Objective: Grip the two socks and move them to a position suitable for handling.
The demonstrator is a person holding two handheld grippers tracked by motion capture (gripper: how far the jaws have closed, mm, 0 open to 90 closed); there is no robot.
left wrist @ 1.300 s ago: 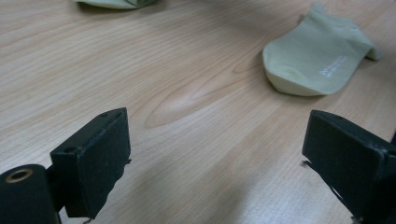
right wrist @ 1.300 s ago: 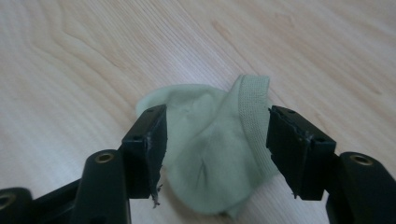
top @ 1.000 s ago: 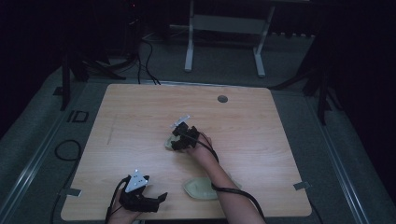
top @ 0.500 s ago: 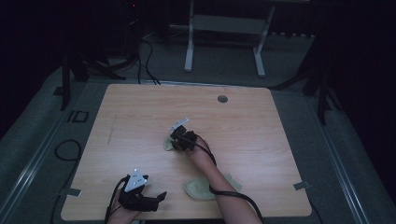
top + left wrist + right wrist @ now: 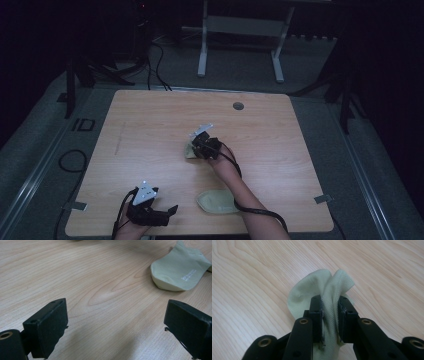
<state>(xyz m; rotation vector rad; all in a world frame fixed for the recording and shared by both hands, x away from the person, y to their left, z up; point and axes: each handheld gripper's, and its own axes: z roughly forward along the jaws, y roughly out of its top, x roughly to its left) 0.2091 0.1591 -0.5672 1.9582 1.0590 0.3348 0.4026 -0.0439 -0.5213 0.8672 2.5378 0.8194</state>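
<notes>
A pale green sock (image 5: 312, 293) is bunched up at the table's middle, its fabric pinched between the pads of my right gripper (image 5: 330, 306). Those jaws have just been closing and now press on the cloth. From above, the right gripper (image 5: 194, 149) points left and down at that sock (image 5: 188, 152). A second pale green sock (image 5: 217, 201) lies flat near the front edge; the left gripper view has it at the upper right (image 5: 178, 270). My left gripper (image 5: 167, 214) rests at the front left, open, with bare wood between its jaws (image 5: 120, 322).
The wooden table (image 5: 150, 130) has a round cable hole (image 5: 238, 106) near its far edge. A white metal frame (image 5: 240, 30) stands on the floor beyond it. Cables (image 5: 70, 160) lie on the floor at the left.
My right gripper's jaws went from wide apart to shut on the middle sock, and the hand rose a little with the cloth. The left gripper kept still.
</notes>
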